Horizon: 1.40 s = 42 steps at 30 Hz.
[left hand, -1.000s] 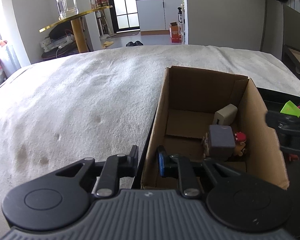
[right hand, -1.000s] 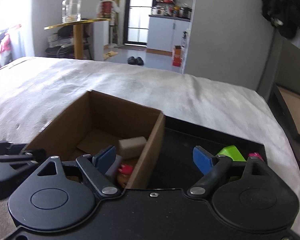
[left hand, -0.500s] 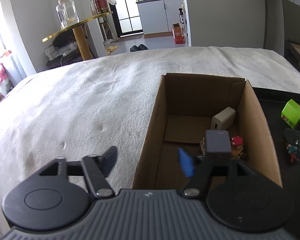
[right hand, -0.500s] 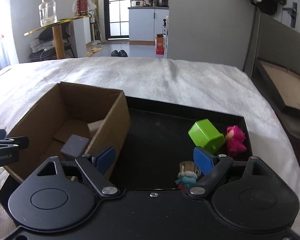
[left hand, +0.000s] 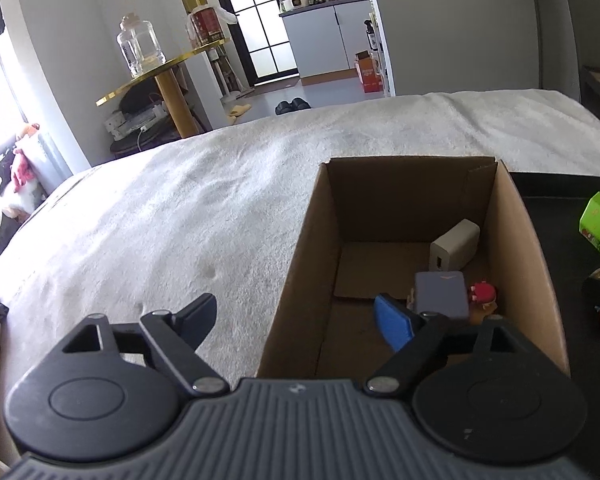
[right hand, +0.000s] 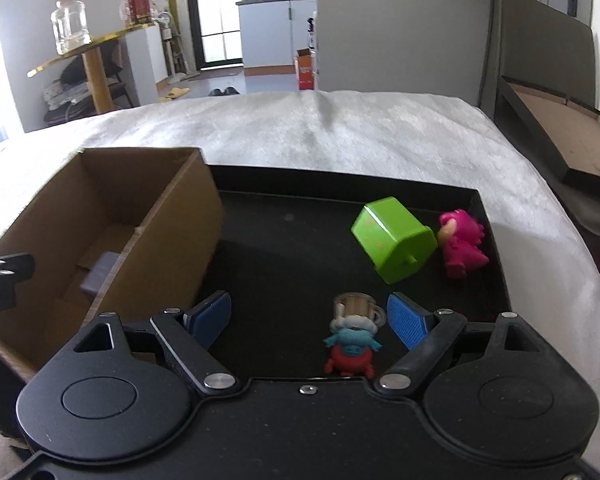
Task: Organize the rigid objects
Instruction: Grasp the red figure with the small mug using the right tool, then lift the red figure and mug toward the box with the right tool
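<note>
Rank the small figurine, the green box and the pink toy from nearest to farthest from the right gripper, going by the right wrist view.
From the right gripper:
1. Small figurine: between the open jaws, nearer the right finger.
2. Green box: farther back on the black tray, tipped on its side.
3. Pink toy: by the tray's right wall, beside the green box.

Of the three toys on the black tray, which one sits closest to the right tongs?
The little blue-and-red figure. It stands between the open right tongs, near the blue pad, while the green block and pink figure lie farther back.
</note>
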### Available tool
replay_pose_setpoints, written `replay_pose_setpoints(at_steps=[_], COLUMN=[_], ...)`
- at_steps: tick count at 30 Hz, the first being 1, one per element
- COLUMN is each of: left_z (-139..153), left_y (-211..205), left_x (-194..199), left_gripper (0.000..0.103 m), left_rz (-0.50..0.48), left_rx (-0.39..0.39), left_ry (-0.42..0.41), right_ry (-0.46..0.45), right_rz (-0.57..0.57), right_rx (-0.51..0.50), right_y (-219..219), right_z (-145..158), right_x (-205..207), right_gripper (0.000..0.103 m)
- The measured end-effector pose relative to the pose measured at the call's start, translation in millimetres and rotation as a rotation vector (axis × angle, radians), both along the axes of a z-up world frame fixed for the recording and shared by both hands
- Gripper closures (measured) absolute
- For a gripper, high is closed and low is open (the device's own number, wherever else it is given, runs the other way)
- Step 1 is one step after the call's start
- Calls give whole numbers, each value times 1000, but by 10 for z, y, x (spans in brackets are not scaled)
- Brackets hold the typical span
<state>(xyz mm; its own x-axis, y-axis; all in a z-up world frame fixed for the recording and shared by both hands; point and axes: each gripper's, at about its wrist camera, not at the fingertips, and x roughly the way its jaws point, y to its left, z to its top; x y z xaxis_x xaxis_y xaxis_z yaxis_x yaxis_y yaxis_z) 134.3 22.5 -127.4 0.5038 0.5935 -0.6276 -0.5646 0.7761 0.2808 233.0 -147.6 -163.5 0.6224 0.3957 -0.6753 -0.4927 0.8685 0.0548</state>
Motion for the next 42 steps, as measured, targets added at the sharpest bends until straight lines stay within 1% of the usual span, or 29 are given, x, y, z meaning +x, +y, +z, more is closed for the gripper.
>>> replay_pose_setpoints(at_steps=[7,14,17,19,21,23,25,32,38,40,42], left_z=[-10,17,30,32,26,23,24,25,32,49,56], left_y=[-48,-73,-78,-81,-86,-83,-77,-66,-21,3,13], left_x=[59,50,39,28,26,24,20,9,-24,-43,-55], left_gripper=[17,17,17,17,17,17,17,17,17,17,17], left_rz=[-1,-1,8,11,11,12,13,10,22,31,33], left_rx=[19,40,46,48,49,45,40,36,27,27,24], left_ry=[17,24,24,21,23,24,22,15,6,-7,-14], right_ry=[35,70,81,45,32,37,57,-4,-44,-50,-37], right_rz=[-53,-98,-139,-136,-123,-116,-116,-137,-123,-118,-120], right_rx=[-10,-30,-41,-58,-61,-65,-40,-19,-2,8,36], right_y=[-89,-67,-82,-61,-47,-40,-74,-155,-130,-107,-99], right_z=[-176,-402,-471,-484,-464,-431,-401,-186,-20,33,85], right_x=[112,196,195,151,129,136,153,109,76,83,97], right_gripper=[19,24,34,40,63,64,64,64,65,65,65])
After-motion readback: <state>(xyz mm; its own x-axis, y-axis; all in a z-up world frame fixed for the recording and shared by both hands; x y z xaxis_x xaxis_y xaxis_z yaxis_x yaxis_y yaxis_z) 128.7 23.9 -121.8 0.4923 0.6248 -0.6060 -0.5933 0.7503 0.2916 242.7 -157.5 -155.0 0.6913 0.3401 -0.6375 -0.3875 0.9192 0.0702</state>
